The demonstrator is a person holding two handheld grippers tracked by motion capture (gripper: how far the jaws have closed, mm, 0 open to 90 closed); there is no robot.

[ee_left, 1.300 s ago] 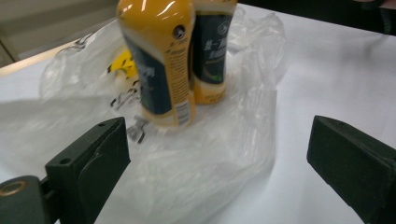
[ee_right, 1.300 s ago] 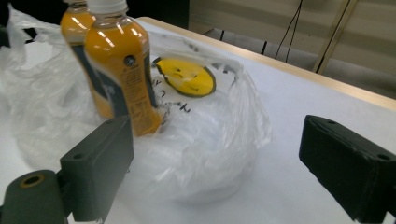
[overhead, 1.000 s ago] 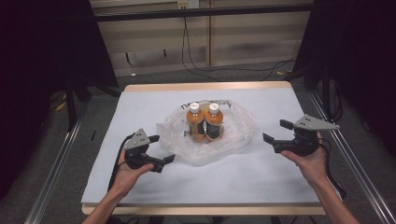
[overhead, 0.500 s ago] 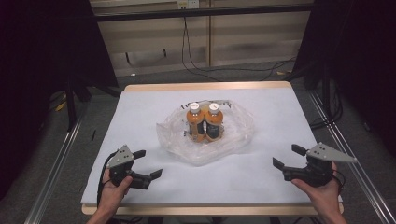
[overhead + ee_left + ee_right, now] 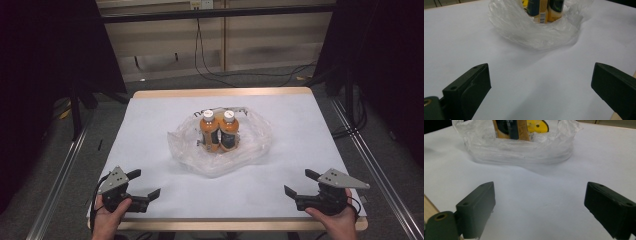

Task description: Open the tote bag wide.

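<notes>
**Soft bag, hard bottles: two things that handle differently**

Two orange plastic drink bottles with white caps (image 5: 219, 131) stand upright and touching, side by side, in the middle of the white-covered desk (image 5: 150, 130). A crumpled clear plastic bag (image 5: 250, 150) is pushed down around their bases like a low collar, its rim lying loose on the desk.

The left gripper (image 5: 140, 187) sits at the near left corner, its jaws wide apart with nothing between them. The right gripper (image 5: 300, 182) sits at the near right corner; its jaws have just been opening and stand wide, also bare. Both are well apart from the bag.

The bag looks thin, limp and slippery: it will likely fold and slide rather than hold shape, so a pinch on a doubled edge of the rim, on the left and right sides, seems the safest hold. The bottles appear full, so fairly heavy, stiff and smooth; they could tip if the film is tugged sideways. Gripping a bottle would go best at the narrow neck under the cap.
</notes>
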